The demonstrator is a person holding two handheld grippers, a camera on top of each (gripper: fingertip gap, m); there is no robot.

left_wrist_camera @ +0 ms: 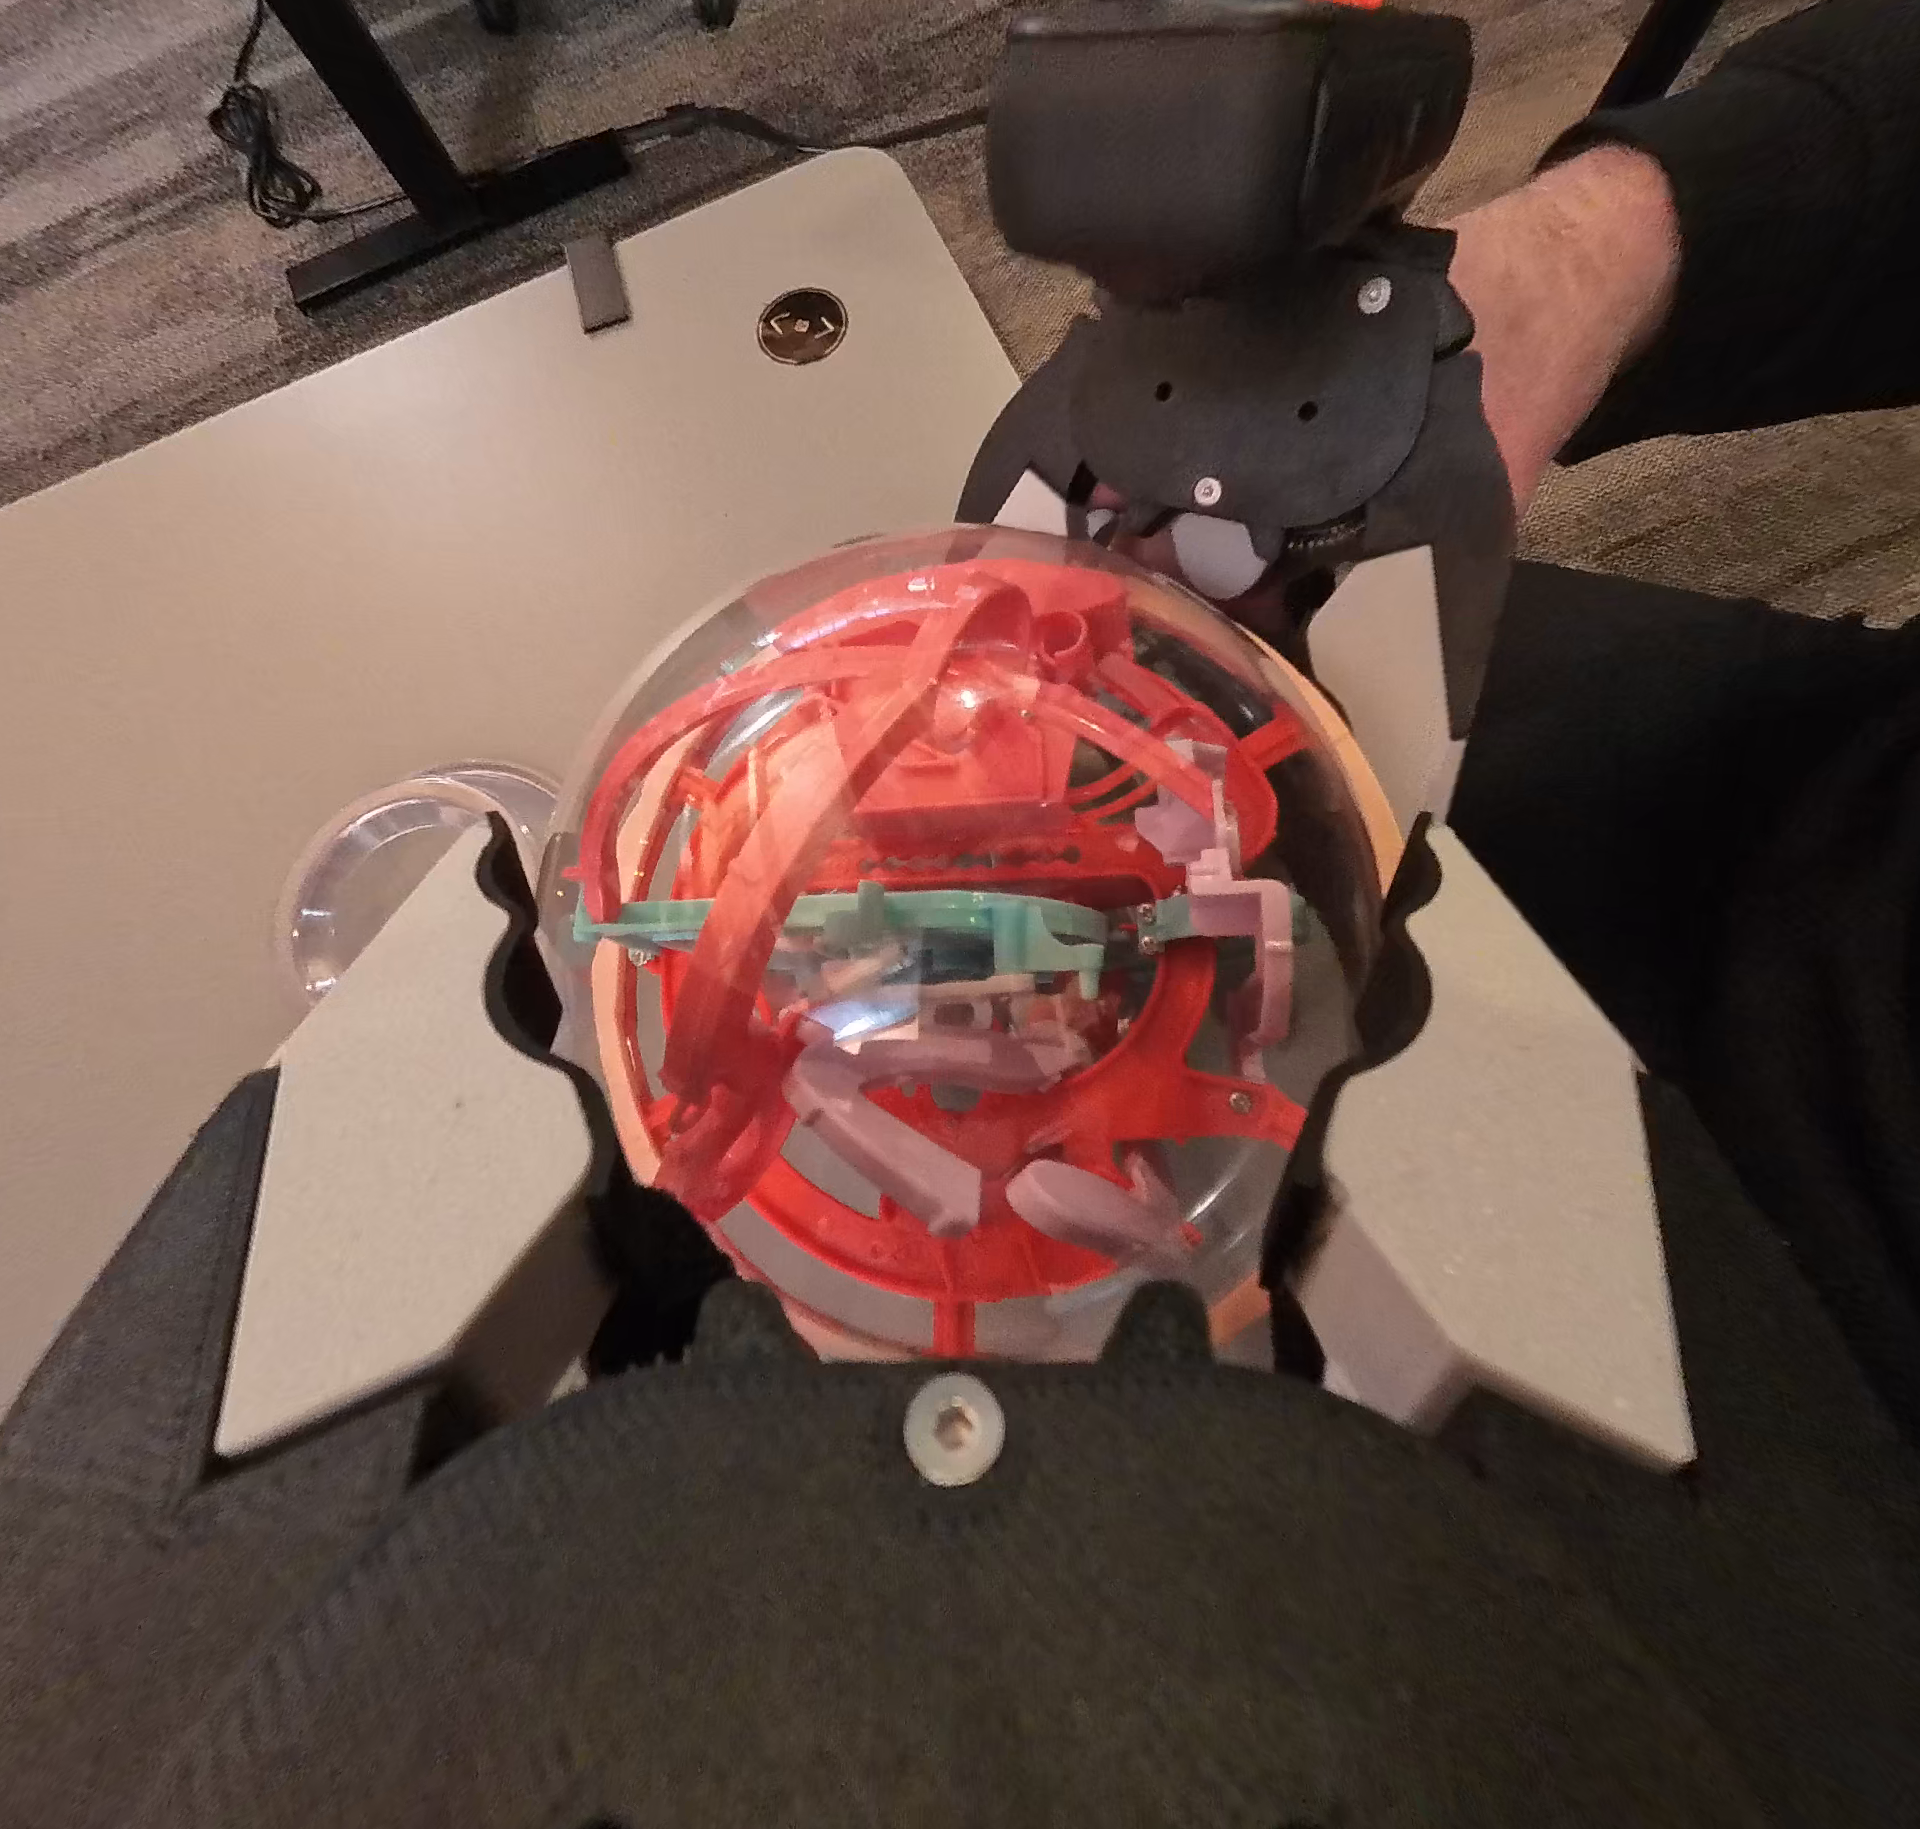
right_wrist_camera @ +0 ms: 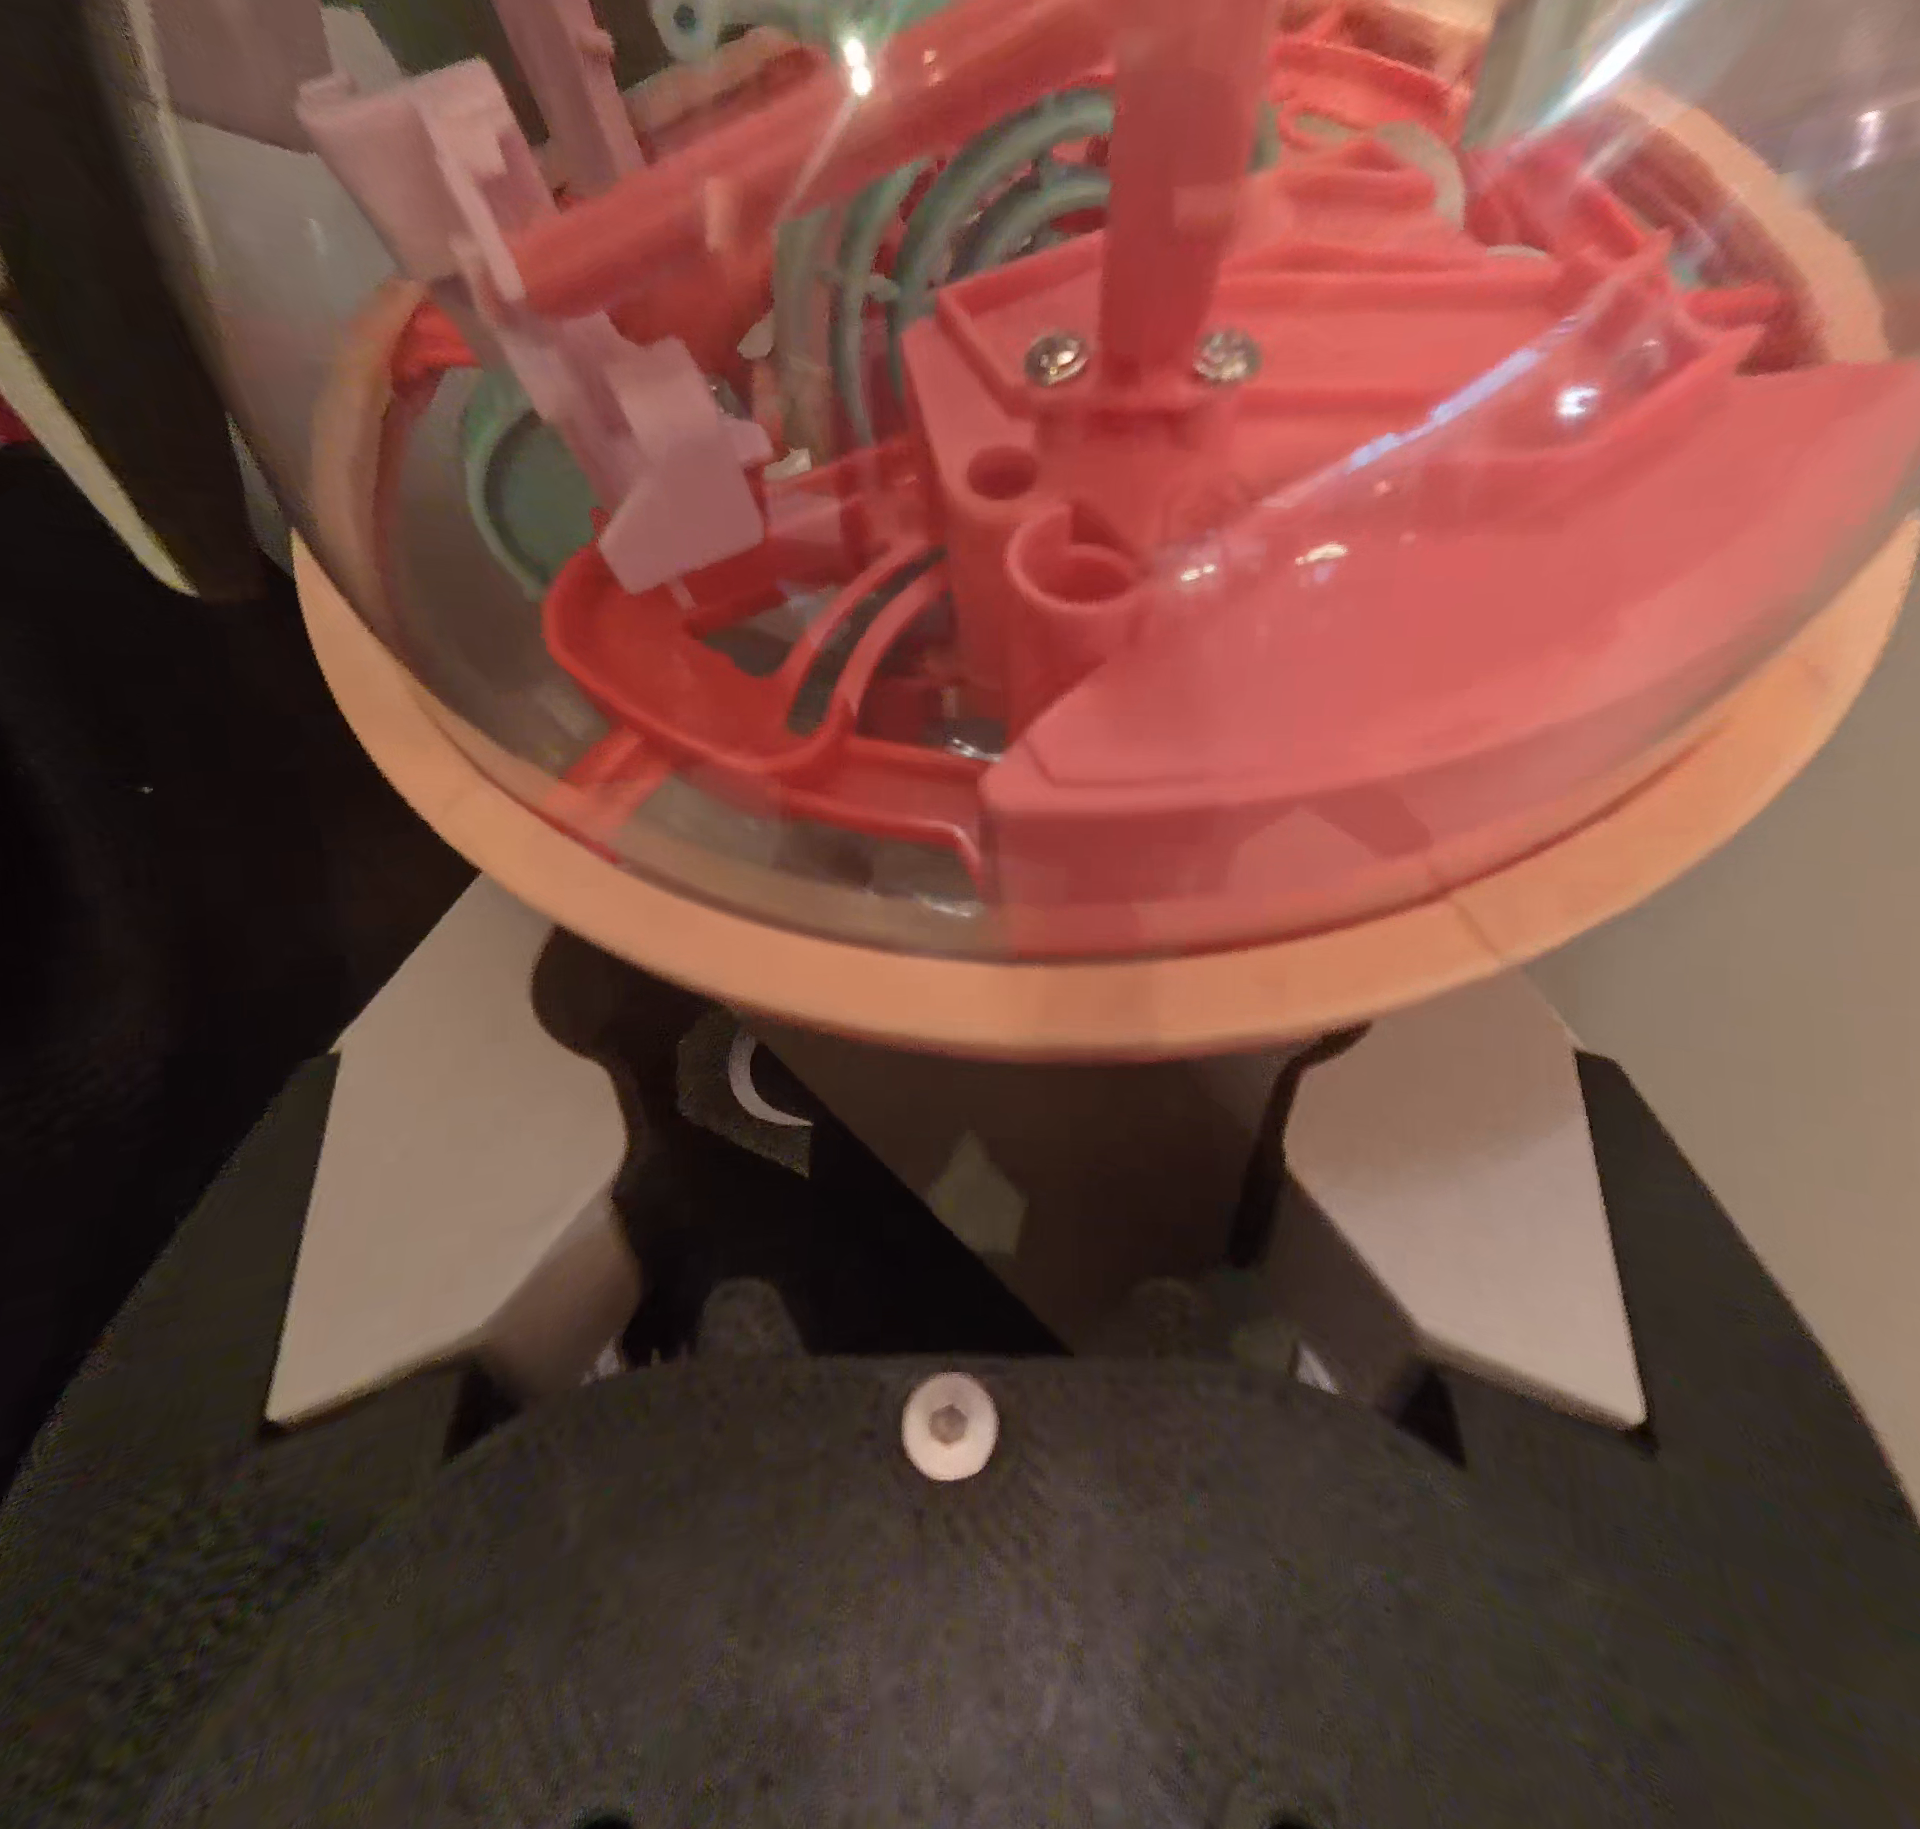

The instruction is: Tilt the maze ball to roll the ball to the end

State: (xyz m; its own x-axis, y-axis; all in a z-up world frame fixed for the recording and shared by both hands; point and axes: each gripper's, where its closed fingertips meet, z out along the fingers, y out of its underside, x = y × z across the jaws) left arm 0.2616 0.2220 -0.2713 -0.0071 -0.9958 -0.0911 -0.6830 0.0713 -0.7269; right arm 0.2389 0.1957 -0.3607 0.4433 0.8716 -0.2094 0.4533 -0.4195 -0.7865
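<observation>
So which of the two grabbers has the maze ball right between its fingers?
The left gripper: its two fingers sit on either side of the maze ball. The right gripper is only up against the ball's far side.

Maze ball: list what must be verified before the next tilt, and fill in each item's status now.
1. Left gripper hold: its fingers press both sides of the maze ball. Ok.
2. Right gripper hold: jaws wide, with the peach ring at their tips; contact is unclear. Cannot tell.
3. Small ball's place in the tracks: not found in either view. Cannot tell.
4. Clear stand: on the table to one side, not under the maze ball. Ok.
5. Track visibility: the right wrist view is blurred. Not ok.
</observation>
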